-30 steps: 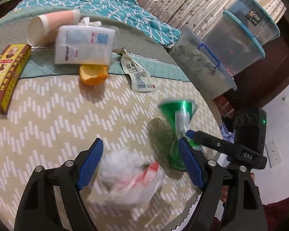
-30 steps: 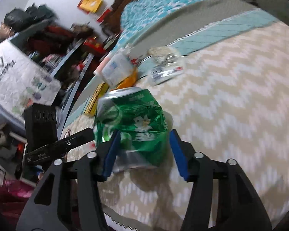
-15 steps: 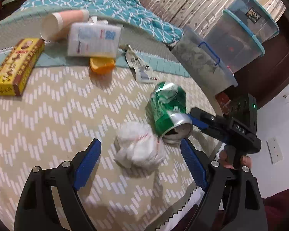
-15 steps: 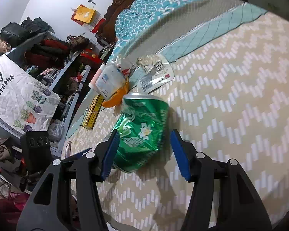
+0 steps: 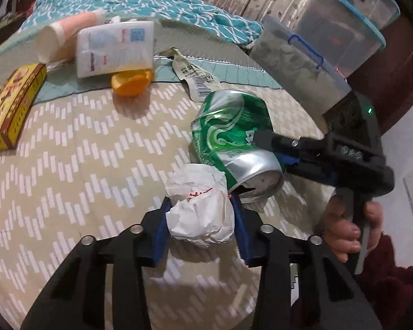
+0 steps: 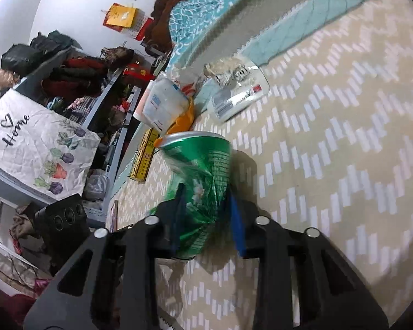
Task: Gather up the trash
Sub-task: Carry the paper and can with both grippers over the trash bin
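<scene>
Trash, item one: crumpled white wrapper [image 5: 201, 209] with red print too creased to read, pinched between the blue pads of the left gripper [image 5: 199, 220], raised just above the zigzag-patterned beige cover [image 5: 82, 165].

Item two: dented green drink can [image 5: 234, 143], white swirl and small white lettering on its side, brand not legible; clamped at the waist by the right gripper [image 6: 206, 214], its silver end toward the wrapper and nearly touching it. In the right wrist view the can [image 6: 203, 176] is squeezed in between both blue pads.

Item three: right gripper body [image 5: 344, 159], black, hand-lettered mark reading roughly "DAS", green indicator light lit; gripped by the person's hand [image 5: 344, 228].

Remaining on the cover, far side: white soft pack [image 5: 115, 49] with blue and red printed panels, text unreadable, lying on an orange lid [image 5: 132, 82]; flat clear packet [image 5: 198, 79] with barcode; yellow and brown carton [image 5: 11, 110] with yellow characters; paper cup [image 5: 66, 38] on its side.

Surroundings: stacked clear storage tubs [image 5: 330, 41] with teal rims; white cloth [image 6: 33, 148] reading "Home" with a heart.
</scene>
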